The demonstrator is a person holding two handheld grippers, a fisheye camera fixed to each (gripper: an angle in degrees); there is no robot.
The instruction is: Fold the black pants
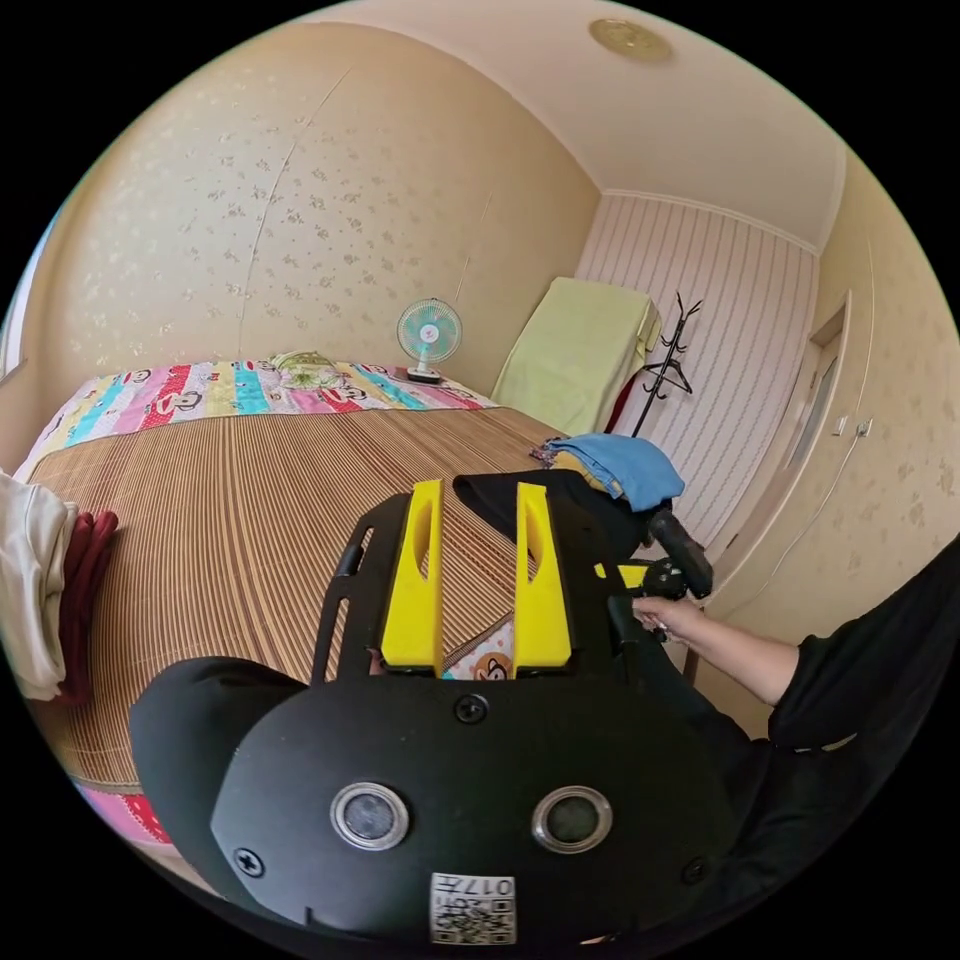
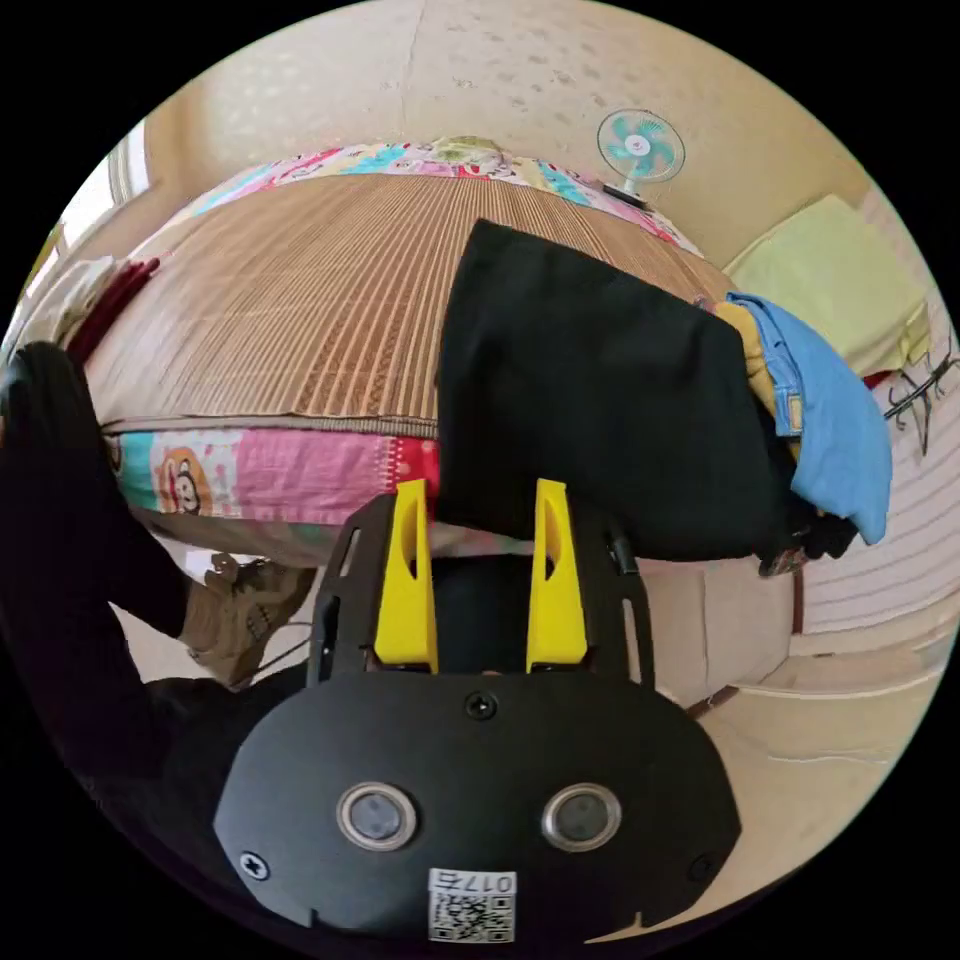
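Progress: black pants look already folded into a compact rectangle, so my guess is the folding itself is pretty much done, maybe just tidying or moving on.
Pants spot: lying at the near edge of the bed, right beside a pile of blue and yellow clothes.
Left hand-held gripper: jaws spread, nothing between them, hovering over the mat.
Right hand-held gripper: jaws apart too, just short of the pants' edge, not pinching anything.
Surface: striped bamboo mat over a colourful cartoon sheet.
Room: white and red clothes at the left, small fan at the far end, coat rack by the striped wall.
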